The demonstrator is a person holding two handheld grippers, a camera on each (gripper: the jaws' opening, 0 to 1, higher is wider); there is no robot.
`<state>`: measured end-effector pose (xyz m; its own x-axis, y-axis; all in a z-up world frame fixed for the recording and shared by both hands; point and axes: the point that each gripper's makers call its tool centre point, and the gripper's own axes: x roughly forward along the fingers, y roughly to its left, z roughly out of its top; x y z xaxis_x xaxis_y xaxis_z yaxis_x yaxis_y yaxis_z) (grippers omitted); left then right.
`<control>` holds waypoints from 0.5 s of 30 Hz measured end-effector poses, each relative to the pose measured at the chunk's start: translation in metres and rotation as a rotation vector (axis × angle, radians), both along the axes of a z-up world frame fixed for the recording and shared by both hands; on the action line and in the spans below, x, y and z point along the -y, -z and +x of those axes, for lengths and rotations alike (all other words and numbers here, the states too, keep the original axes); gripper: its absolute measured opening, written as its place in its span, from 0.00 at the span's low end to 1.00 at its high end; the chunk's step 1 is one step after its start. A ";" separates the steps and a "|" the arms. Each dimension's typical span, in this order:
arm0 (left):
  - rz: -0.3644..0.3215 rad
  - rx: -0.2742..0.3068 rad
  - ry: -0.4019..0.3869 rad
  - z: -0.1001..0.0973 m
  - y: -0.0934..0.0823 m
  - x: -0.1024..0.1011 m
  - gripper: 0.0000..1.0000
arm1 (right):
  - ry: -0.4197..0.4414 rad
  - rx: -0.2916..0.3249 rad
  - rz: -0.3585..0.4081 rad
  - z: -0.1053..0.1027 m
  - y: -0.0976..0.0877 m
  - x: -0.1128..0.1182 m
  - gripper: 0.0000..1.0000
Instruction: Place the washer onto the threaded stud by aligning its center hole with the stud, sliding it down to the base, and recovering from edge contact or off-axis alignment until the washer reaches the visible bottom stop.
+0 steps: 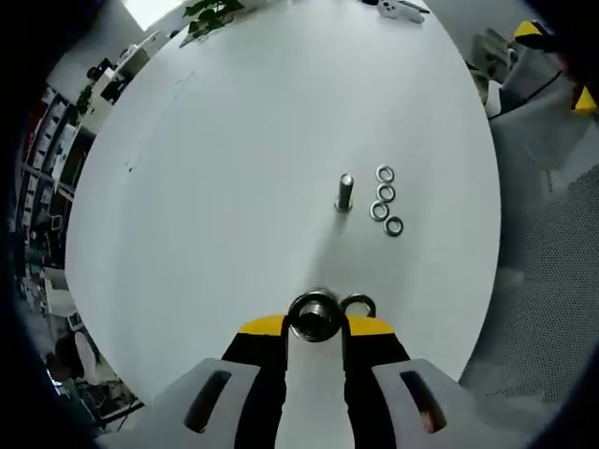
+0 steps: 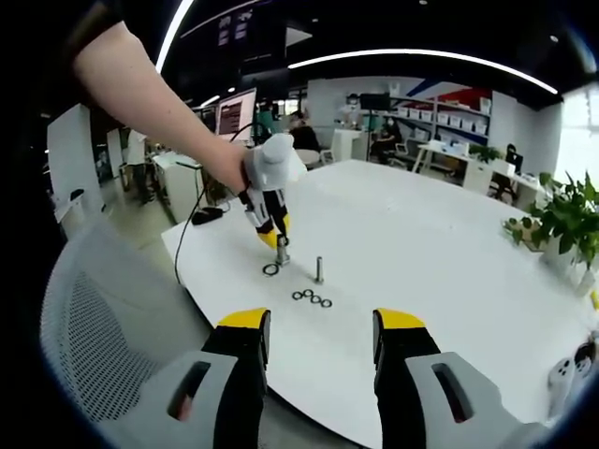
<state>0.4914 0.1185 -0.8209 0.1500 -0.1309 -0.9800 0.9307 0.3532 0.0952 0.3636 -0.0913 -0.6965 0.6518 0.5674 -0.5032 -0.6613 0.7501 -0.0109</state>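
In the left gripper view my left gripper (image 1: 315, 323) is shut on a shiny washer (image 1: 314, 315) held flat between its yellow-tipped jaws. The right gripper view shows that gripper (image 2: 279, 241) in a person's hand, tips down over a short stud (image 2: 283, 254) on the white table. A loose washer (image 1: 357, 304) lies just beside it (image 2: 270, 269). A second upright threaded stud (image 1: 344, 192) (image 2: 319, 269) stands bare farther on, with a row of several washers (image 1: 385, 200) (image 2: 312, 298) next to it. My right gripper (image 2: 323, 327) hangs open and empty at the table's near edge.
The round white table (image 1: 215, 168) (image 2: 440, 243) has its edge close to both grippers. A grey mesh chair (image 2: 103, 318) stands at the left of the right gripper view. Potted plants (image 2: 566, 220) and white controllers (image 2: 566, 374) sit near the table's far side.
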 end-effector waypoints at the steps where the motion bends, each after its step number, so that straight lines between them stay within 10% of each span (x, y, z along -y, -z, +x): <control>1: -0.005 -0.003 -0.007 0.000 0.002 0.000 0.20 | 0.001 0.000 -0.001 0.000 0.000 0.000 0.46; 15: -0.006 -0.022 -0.036 -0.001 0.025 0.001 0.20 | 0.017 -0.006 -0.006 0.001 0.002 0.003 0.46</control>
